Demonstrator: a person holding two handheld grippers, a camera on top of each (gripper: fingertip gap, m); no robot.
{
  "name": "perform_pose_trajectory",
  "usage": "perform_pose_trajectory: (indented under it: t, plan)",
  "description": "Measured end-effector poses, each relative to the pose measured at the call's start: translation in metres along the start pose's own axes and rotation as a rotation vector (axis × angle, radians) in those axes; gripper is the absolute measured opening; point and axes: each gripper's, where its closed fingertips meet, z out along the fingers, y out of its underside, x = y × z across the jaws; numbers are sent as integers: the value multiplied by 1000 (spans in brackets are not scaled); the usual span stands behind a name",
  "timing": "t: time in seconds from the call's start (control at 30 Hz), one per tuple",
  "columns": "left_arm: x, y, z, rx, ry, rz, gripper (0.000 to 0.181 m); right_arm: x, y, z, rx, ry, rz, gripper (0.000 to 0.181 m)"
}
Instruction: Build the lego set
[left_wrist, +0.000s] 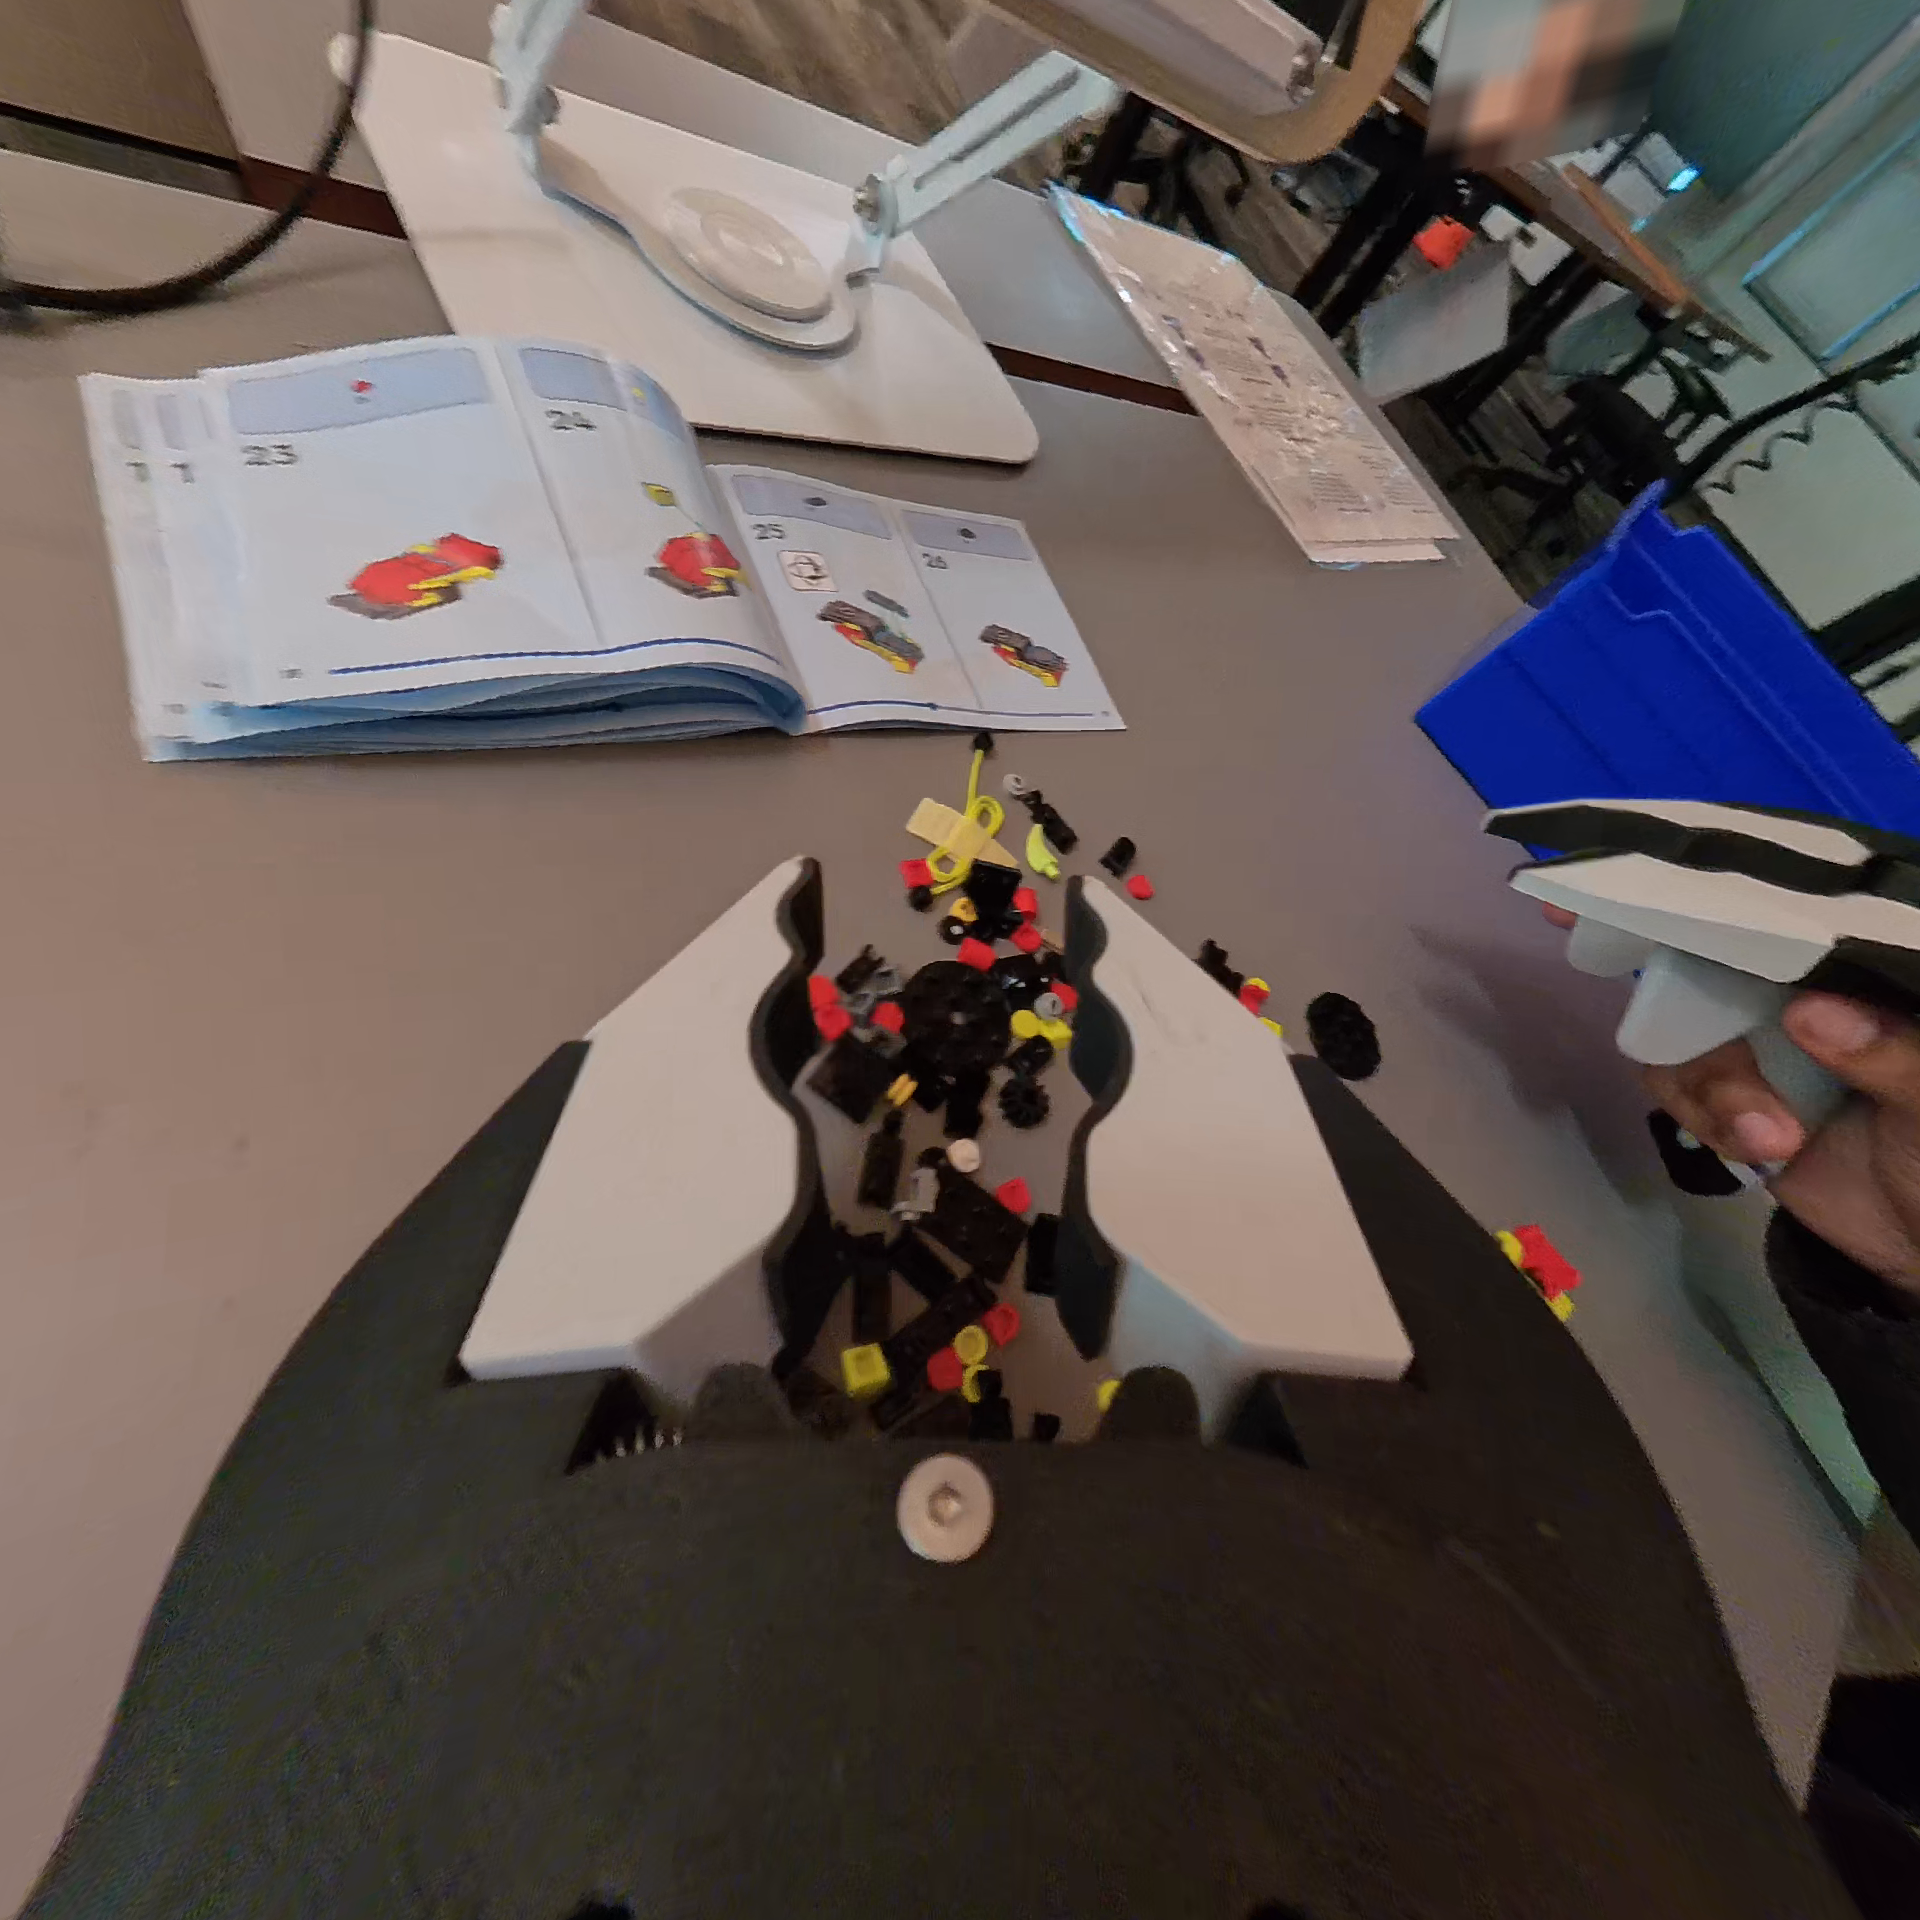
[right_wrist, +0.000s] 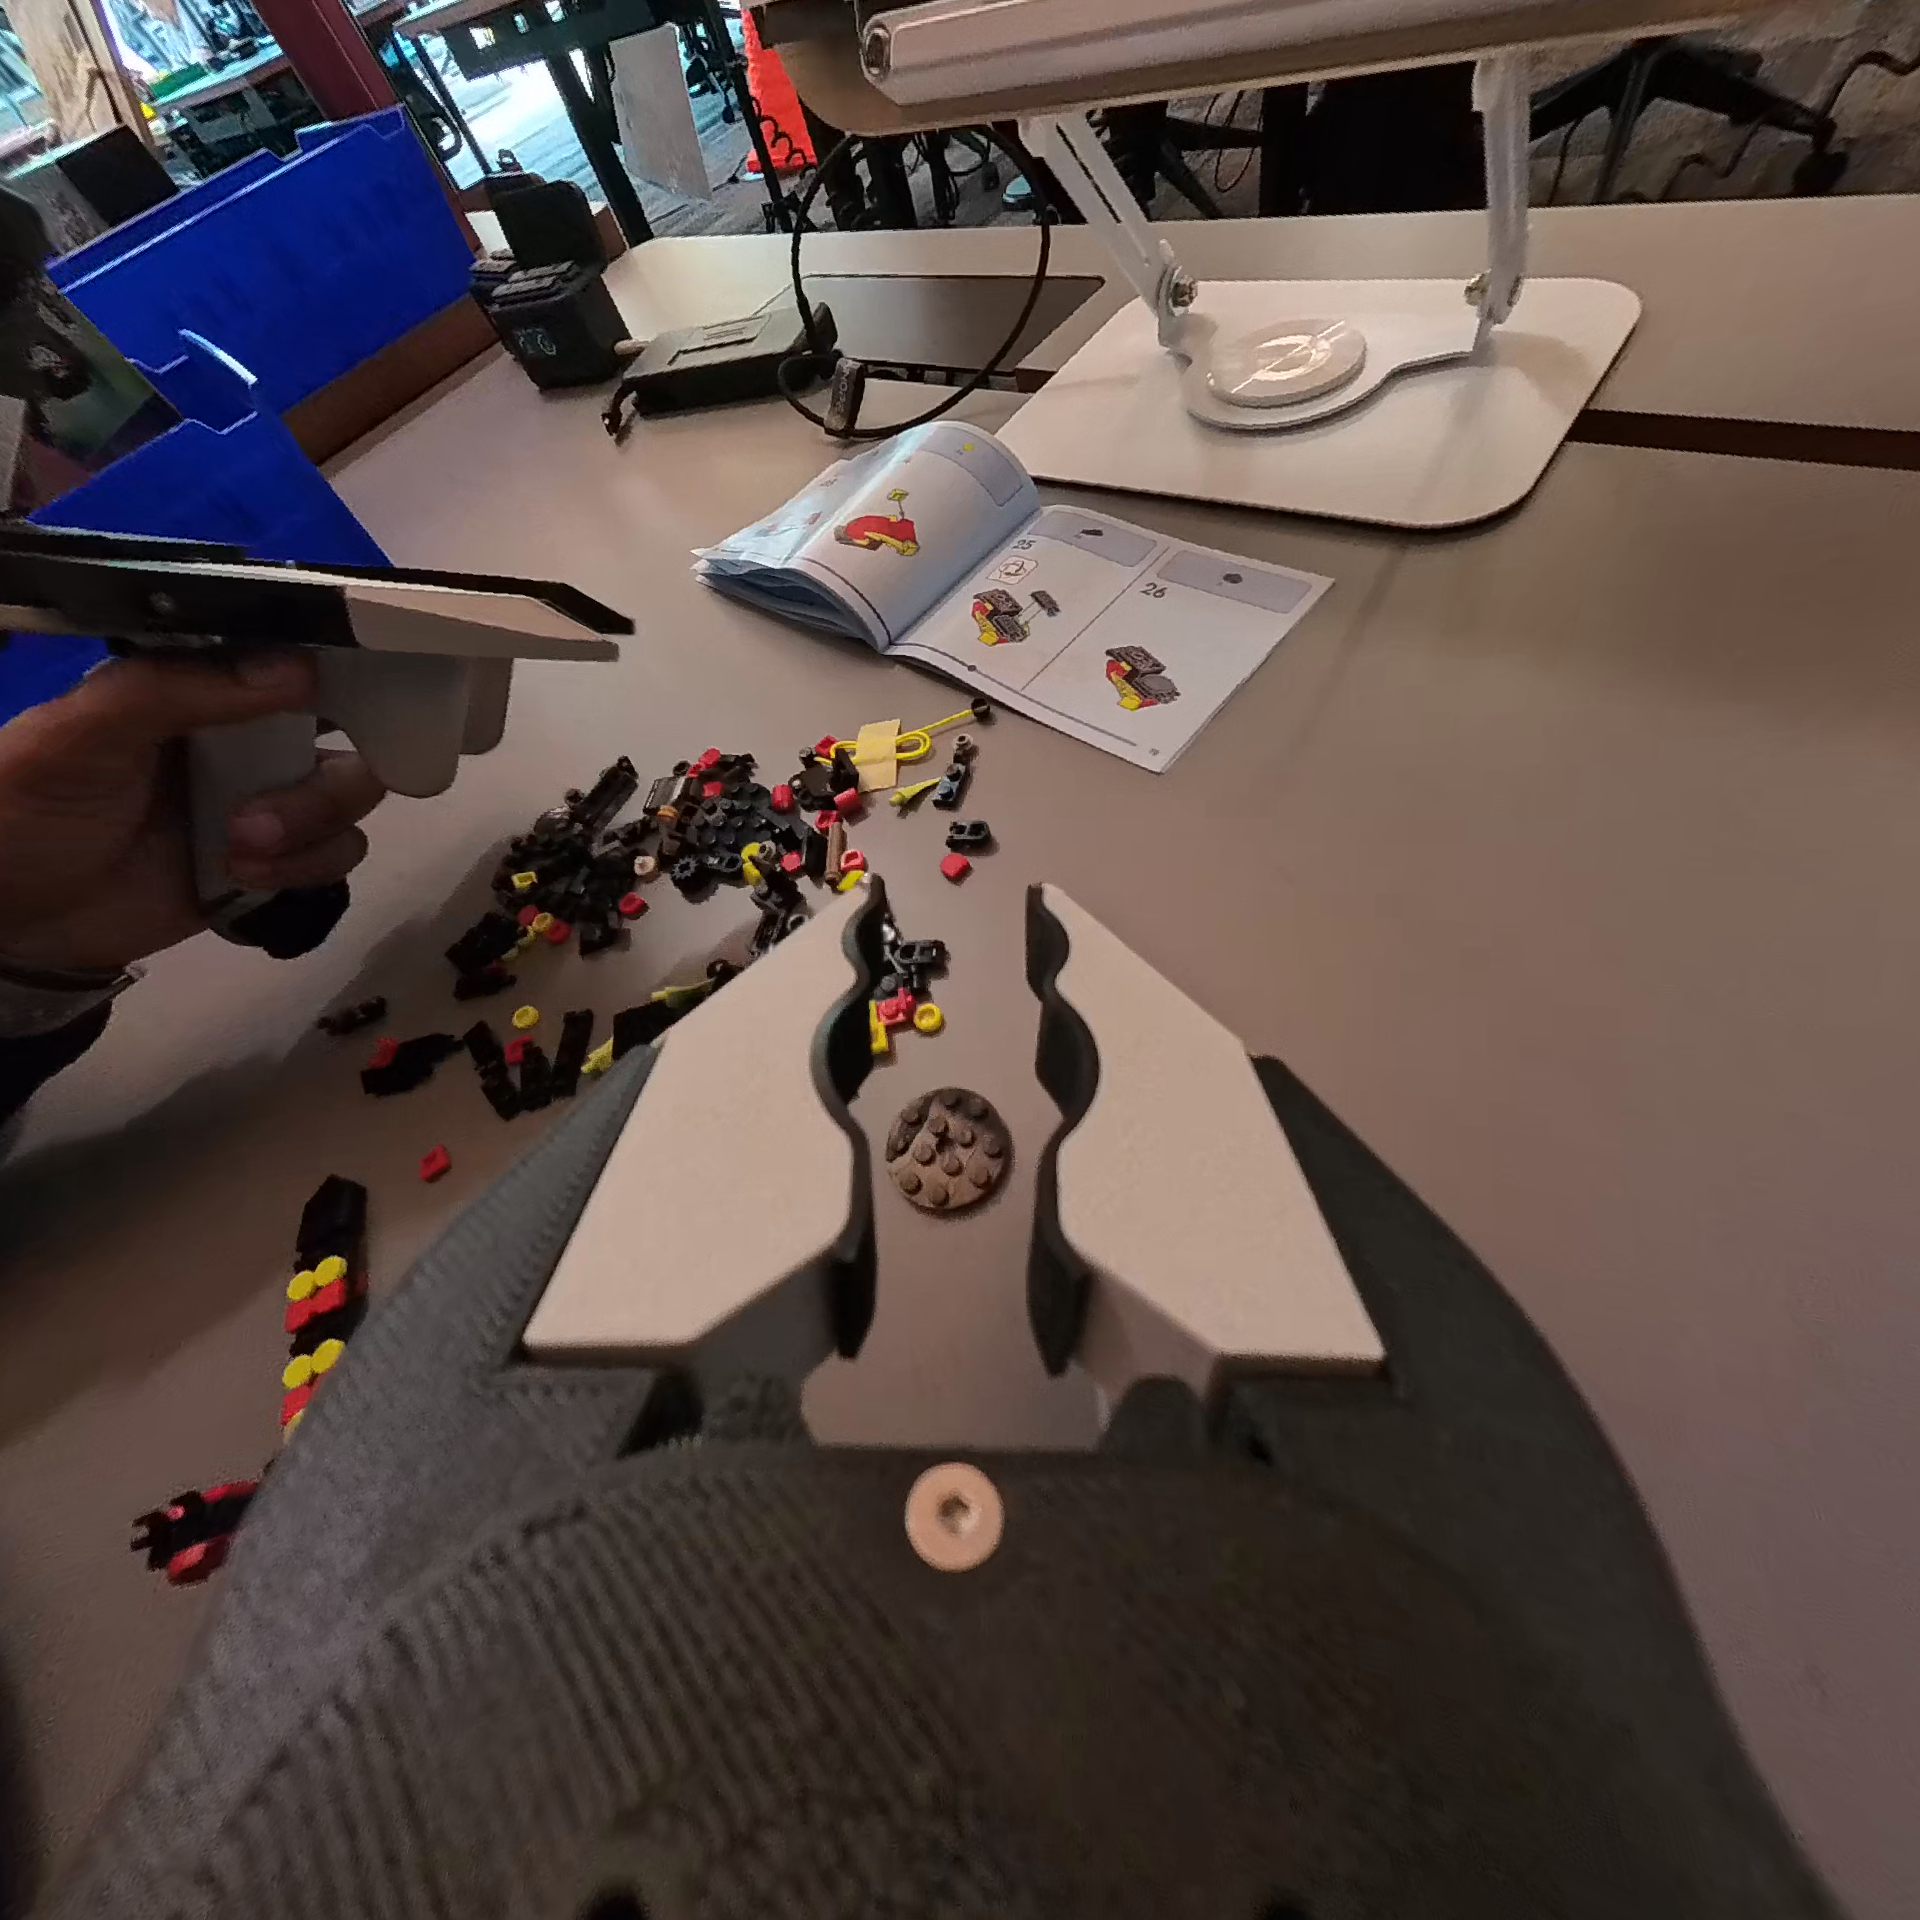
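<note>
Claws first: the left claw (left_wrist: 940, 894) hung wide and empty over the heap of loose bricks (left_wrist: 935, 1091), black, red and yellow. The right claw (right_wrist: 951, 899) was also wide and empty, its fingers either side of a round studded plate (right_wrist: 948, 1150) lying flat on the surface (right_wrist: 1558, 935), seemingly not yet touched, though the wrist view cannot settle the height. A small red and yellow part-build (left_wrist: 1543, 1268) sat apart at the heap's right.

Closing on the thin plate could likely skid it away or tip it on edge, since it lies so low; a sweep by the left claw might scatter small bricks.

Beyond the heap lay the open instruction booklet (left_wrist: 582, 582), then a white stand base (right_wrist: 1351, 416), a blue bin (left_wrist: 1662, 686), a sheet in a plastic sleeve (left_wrist: 1257, 384), black boxes with a cable (right_wrist: 727, 353), and other desks behind.
</note>
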Motion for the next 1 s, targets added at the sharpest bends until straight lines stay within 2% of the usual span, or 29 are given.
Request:
perform_pose_trajectory:
  t: [0.1, 0.17, 0.3, 0.37, 0.43, 0.5, 0.63, 0.73, 0.83, 1.0]
  plan:
    - [-10, -3, -9, 16, -52, -20, 49, 4, 0, 7, -18, 33, -14, 8]
    - [-15, -8, -18, 55, -81, -10, 41, 4, 0, 12, -25, 47, -50, 5]
    - [-31, -16, -40, 121, -221, 110, 29, -6, -6, 25, -16, 21, -110, 6]
    - [-34, -14, -47, 133, -245, 155, 24, -9, -11, 32, 7, 20, -166, 4]
    - [-30, -6, -50, 113, -195, 132, 30, -12, -16, 38, 30, 20, -222, 0]
    - [-30, -1, -54, 101, -160, 97, 24, -17, -18, 44, 30, 10, -251, 0]
    - [-47, -3, -71, 124, -252, 123, 19, -29, -15, 56, -2, -26, -277, 8]
    - [-66, -3, -79, 143, -383, 113, 21, -38, -13, 61, -19, -56, -308, 8]
    - [-72, 0, -80, 126, -395, 89, 0, -41, -12, 65, -36, -60, -312, 12]
    - [-70, -3, -77, 159, -370, 78, 0, -49, -12, 62, -35, -116, -279, 7]
